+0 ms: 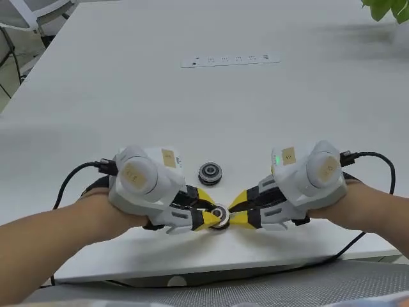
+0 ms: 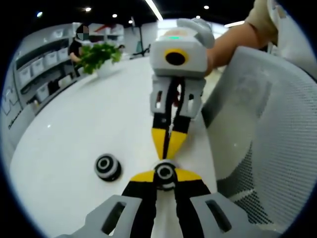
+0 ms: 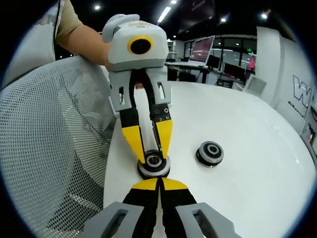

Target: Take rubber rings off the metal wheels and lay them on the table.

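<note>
A small metal wheel [image 1: 220, 217] with a black rubber ring is held just above the table's near edge. My left gripper [image 1: 212, 213] is shut on it, its yellow jaws on either side of the wheel [image 2: 165, 171]. My right gripper [image 1: 234, 213] comes in from the opposite side. Its tips are shut together at the ring's rim [image 3: 153, 173]. The right gripper [image 2: 167, 151] shows from the front in the left gripper view, and the left gripper [image 3: 152, 151] in the right gripper view. A second ringed wheel [image 1: 210, 173] lies flat on the table just beyond.
The white table [image 1: 128, 96] stretches far ahead, with a flush socket strip [image 1: 230, 60] at its middle. A grey mesh chair [image 2: 267, 124] stands close behind the near edge. A green plant [image 1: 386, 7] sits at the far right corner. Cables trail from both grippers.
</note>
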Demonstrator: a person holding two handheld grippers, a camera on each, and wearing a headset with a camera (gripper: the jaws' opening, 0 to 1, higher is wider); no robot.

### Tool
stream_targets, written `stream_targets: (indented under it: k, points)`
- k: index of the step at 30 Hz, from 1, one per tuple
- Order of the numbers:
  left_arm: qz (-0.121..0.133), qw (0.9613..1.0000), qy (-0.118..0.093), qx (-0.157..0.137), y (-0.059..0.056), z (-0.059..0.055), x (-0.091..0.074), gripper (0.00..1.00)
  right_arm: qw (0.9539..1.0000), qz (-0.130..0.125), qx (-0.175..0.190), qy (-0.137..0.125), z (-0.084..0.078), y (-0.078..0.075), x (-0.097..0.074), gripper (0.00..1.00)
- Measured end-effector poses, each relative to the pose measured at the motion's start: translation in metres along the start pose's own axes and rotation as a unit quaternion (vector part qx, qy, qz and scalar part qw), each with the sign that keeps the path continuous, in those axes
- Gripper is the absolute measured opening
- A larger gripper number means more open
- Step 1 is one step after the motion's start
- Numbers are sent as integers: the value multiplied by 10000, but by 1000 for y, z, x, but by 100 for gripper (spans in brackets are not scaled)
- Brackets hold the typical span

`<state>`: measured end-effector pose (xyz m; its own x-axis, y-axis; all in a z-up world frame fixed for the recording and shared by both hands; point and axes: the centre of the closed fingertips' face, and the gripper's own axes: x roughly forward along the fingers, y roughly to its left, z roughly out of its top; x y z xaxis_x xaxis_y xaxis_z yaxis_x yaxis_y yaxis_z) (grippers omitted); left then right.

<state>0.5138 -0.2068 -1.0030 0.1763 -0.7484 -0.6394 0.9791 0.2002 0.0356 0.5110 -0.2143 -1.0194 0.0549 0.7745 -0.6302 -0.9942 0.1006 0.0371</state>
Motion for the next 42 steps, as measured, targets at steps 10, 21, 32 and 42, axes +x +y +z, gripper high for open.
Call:
stream_targets:
  k: [10,21,32,42]
  points:
    - [-10,10000,-10,32,0,0,0,13,9999,4,21,-129,3,0,-2,14]
    - [-13,10000,-9,35,0,0,0,13,9993,51,-237,-290,16,5,12,37]
    - [1,10000,-16,42,0,0,0,13,9996,121,-92,-258,14,4,17,27]
    - [14,10000,-27,30,1,0,0,13,9995,74,120,-289,7,2,8,23]
